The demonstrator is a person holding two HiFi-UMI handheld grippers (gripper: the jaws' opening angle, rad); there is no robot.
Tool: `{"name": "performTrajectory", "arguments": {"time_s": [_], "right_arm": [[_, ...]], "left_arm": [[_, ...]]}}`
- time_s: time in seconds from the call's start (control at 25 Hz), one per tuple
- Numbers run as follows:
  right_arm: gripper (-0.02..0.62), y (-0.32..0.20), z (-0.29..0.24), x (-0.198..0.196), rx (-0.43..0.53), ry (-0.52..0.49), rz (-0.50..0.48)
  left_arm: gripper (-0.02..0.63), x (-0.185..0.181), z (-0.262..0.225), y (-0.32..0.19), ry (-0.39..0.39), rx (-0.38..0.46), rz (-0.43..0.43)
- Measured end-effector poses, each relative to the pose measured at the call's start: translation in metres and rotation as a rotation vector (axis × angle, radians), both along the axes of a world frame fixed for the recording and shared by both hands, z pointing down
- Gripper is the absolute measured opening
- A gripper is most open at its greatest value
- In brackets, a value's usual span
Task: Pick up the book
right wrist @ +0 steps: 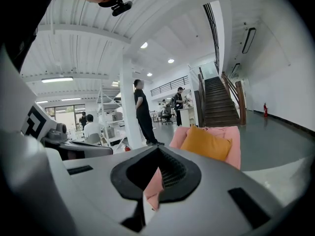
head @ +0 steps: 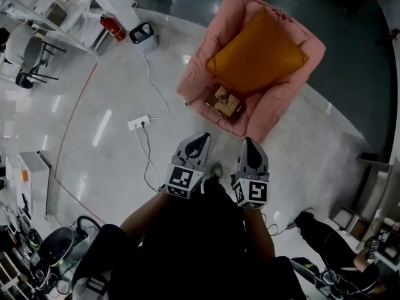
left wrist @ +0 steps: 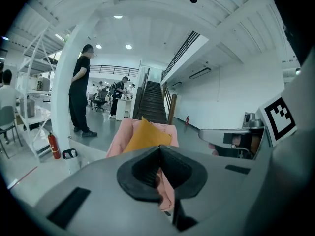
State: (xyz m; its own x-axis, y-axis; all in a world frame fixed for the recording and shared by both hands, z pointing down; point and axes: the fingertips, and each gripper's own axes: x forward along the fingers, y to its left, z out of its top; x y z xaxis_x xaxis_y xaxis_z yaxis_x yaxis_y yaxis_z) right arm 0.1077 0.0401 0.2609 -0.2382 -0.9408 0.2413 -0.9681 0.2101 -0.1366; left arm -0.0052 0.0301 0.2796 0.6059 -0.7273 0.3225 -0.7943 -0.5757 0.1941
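A small tan-brown book (head: 226, 100) lies at the front of the seat of a pink armchair (head: 275, 105), just below a big orange cushion (head: 256, 52). My left gripper (head: 199, 139) and right gripper (head: 248, 141) are held side by side over the floor, a short way in front of the chair, and both point toward it. Both are shut with nothing between the jaws. The left gripper view looks past my left gripper (left wrist: 160, 149) at the armchair (left wrist: 123, 132) and cushion (left wrist: 147, 134); the book is hidden there. The right gripper view looks past my right gripper (right wrist: 157, 149) at the cushion (right wrist: 209, 142).
A white power strip (head: 139, 122) with its cable lies on the floor to the left of the chair. A red fire extinguisher (head: 112, 27) stands by a white pillar. A person (left wrist: 78, 97) stands beyond the pillar, with stairs (left wrist: 152, 102) behind the chair. Another person (head: 325, 236) sits low at the right.
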Motion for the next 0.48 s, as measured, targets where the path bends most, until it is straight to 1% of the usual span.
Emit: {"name": "performTrajectory", "arguments": {"time_s": [0.16, 0.32, 0.48], "right_arm": [[0.002, -0.023, 0.015, -0.007, -0.036, 0.004, 0.026], [0.002, -0.042, 0.032, -0.011, -0.057, 0.017, 0.053], [0.002, -0.058, 0.055, -0.014, -0.073, 0.030, 0.057]], "left_arm": [[0.008, -0.007, 0.015, -0.025, 0.012, -0.040, 0.019], [0.008, -0.010, 0.041, -0.045, 0.016, -0.093, 0.057], [0.008, -0.013, 0.064, -0.061, 0.022, -0.127, 0.072]]}}
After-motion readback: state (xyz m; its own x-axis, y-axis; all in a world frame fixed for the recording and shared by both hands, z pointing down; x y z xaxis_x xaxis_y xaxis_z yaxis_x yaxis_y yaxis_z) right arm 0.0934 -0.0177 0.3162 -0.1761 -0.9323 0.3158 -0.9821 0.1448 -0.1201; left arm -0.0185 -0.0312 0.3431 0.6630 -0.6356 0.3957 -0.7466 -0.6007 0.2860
